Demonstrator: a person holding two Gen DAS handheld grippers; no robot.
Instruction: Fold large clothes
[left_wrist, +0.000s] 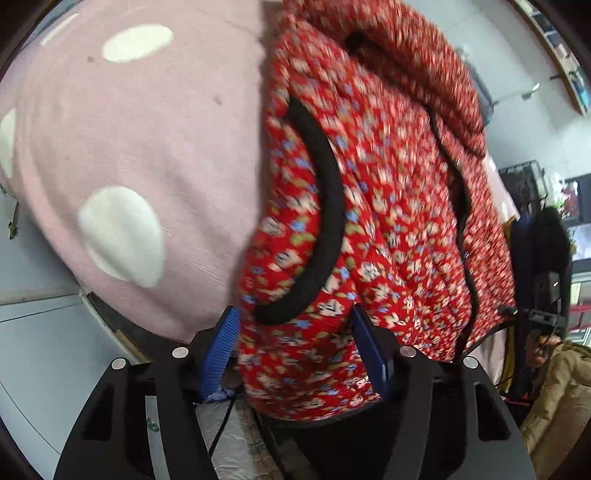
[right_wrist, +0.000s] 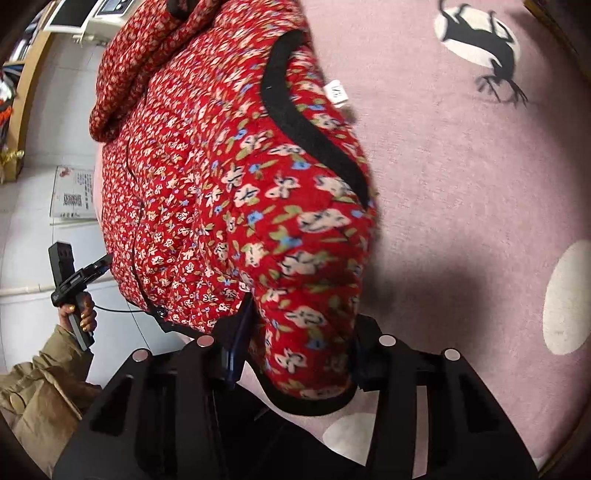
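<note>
A pink spotted blanket (left_wrist: 129, 147) lies under the red flowered jacket (left_wrist: 369, 221) (black-trimmed). The left gripper (left_wrist: 295, 354) pinches its hem between blue fingers (left_wrist: 219, 350); the right gripper (right_wrist: 299, 350) likewise pinches the jacket's opposite corner.

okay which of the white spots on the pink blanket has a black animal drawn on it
The white spot at the top of the right wrist view, beyond the red floral jacket, carries a black animal silhouette. The white spot at the right edge is plain.
</note>
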